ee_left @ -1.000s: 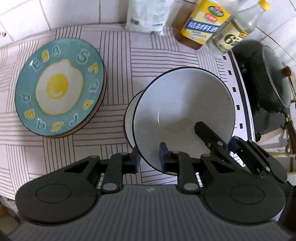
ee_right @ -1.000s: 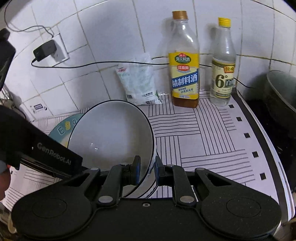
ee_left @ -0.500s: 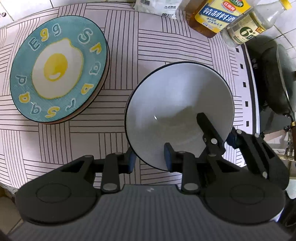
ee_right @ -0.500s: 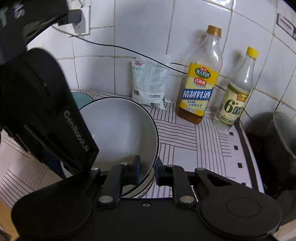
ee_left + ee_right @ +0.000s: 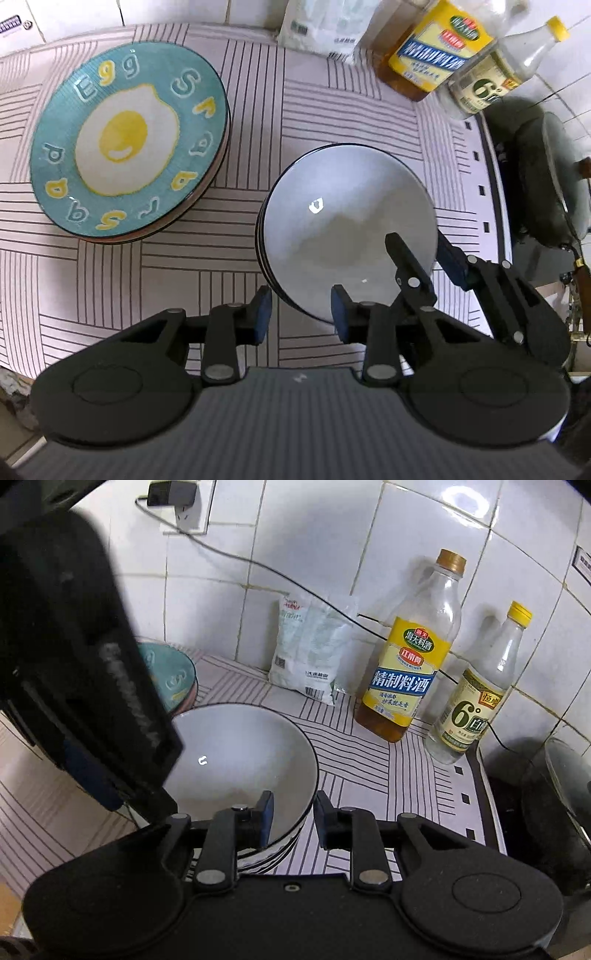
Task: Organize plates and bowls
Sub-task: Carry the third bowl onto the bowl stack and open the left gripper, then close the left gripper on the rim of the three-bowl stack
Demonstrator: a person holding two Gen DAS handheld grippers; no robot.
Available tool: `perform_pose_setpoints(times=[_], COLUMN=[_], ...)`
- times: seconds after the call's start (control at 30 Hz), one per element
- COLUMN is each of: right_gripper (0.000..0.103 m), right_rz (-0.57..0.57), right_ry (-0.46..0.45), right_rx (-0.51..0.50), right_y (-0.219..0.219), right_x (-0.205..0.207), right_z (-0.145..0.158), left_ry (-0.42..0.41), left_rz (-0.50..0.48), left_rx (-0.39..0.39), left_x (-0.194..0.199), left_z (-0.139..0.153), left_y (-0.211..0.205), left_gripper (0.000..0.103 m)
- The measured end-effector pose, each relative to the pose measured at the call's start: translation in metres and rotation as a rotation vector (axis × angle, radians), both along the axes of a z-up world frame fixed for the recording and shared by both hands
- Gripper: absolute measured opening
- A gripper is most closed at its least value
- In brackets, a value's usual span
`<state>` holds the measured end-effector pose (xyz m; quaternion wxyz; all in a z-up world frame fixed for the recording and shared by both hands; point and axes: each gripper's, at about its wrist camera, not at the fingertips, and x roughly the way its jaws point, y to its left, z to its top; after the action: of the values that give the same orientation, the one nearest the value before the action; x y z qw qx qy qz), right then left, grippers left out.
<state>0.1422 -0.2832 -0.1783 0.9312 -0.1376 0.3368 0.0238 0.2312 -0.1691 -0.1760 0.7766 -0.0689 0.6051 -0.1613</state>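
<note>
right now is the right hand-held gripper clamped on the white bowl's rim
No, the right hand-held gripper is open, its fingers standing apart on either side of the white bowl rim without pinching it.

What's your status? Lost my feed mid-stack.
Left gripper open, right gripper open, both straddling white bowl rim. Bowl nested on bowl stack. Egg plate apart, left. Nothing blocking.

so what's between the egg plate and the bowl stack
Only bare striped counter cloth separates the egg plate from the bowl stack, seen in the left wrist view.
</note>
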Motion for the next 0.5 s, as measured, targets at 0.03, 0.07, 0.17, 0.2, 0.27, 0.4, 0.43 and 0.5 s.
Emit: perform_pose_setpoints(times=[0.03,0.07,0.17,0.2,0.27,0.4,0.43,0.5], right_gripper=[0.028,0.028,0.03,0.032,0.033,0.045,0.046,0.053], right_rz=[0.007,0.017,0.046,0.056,0.075,0.114,0.125,0.139], right_ry=[-0.008,-0.013,-0.034,-0.041,-0.052,-0.066,-0.07,-0.069], right_rx=[0.023,0.05,0.106,0.12,0.135,0.187,0.2,0.225], right_y=[-0.003,-0.007,-0.016,-0.019,-0.024,-0.034,-0.036,-0.04], right_x=[-0.004,-0.009,-0.027,-0.034,-0.049,-0.076,-0.082,-0.09], right_z=[0.005,0.01,0.024,0.029,0.039,0.051,0.052,0.051], left_ry=[-0.017,-0.038,-0.12,-0.155,-0.221,-0.32,-0.342,-0.366], left_rz=[-0.003,-0.013,-0.045,-0.057,-0.081,-0.104,-0.104,-0.106], left_rx=[-0.008,-0.018,-0.034,-0.036,-0.036,-0.073,-0.089,-0.113], left_x=[-0.005,-0.011,-0.028,-0.035,-0.052,-0.077,-0.084,-0.095], left_z=[0.005,0.01,0.026,0.032,0.042,0.052,0.053,0.054], left_y=[0.002,0.005,0.009,0.01,0.013,0.019,0.021,0.024], left_gripper=[0.035,0.037,0.038,0.04,0.041,0.042,0.042,0.043])
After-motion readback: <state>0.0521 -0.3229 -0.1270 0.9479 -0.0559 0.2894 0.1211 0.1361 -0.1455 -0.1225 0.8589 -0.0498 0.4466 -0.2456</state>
